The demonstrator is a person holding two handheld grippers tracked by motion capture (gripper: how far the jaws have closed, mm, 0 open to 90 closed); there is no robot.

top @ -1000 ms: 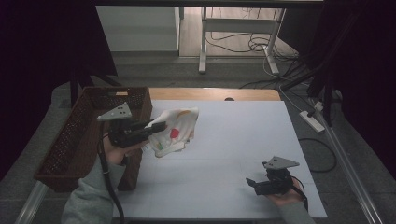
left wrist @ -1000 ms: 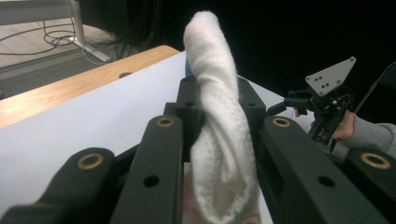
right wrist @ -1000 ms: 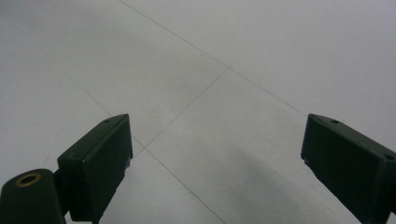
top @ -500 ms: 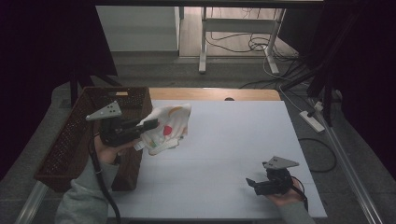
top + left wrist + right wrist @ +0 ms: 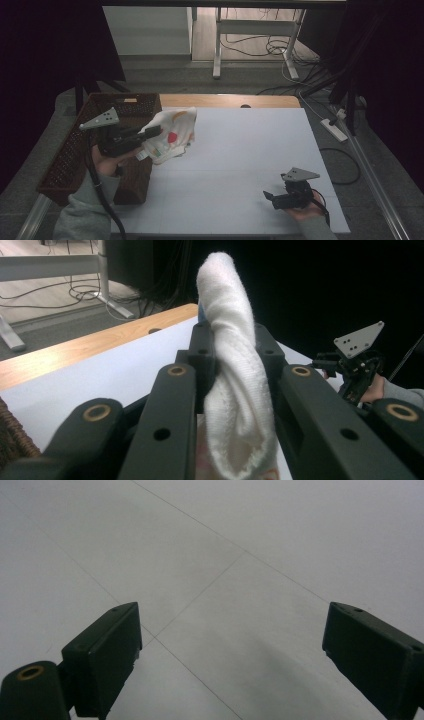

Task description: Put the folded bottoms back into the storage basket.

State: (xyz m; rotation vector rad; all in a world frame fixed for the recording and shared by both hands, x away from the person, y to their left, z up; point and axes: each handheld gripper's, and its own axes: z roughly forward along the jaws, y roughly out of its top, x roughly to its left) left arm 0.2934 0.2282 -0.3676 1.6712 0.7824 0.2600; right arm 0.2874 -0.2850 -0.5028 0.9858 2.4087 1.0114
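**One cloth pinched above the basket's edge**

One white terry cloth with red and orange print [image 5: 170, 135] hangs in the air, clamped between the jaws of the left hand-held gripper [image 5: 150, 132]. In the left gripper view the white fabric [image 5: 235, 385] is squeezed into a thick fold between the two black jaws, rising above them and bulging out below. In the high view the cloth hangs over the left edge of the white tabletop [image 5: 240, 165], just beside the dark brown woven wicker basket [image 5: 75, 155], which stands against the tabletop's left side. The person's grey sleeve [image 5: 82, 215] comes in from the bottom left. Well apart from the cloth, near the tabletop's front right corner, the right hand-held gripper [image 5: 270, 196] rests low over the surface, its jaws spread wide with bare white tabletop [image 5: 225, 580] between them.
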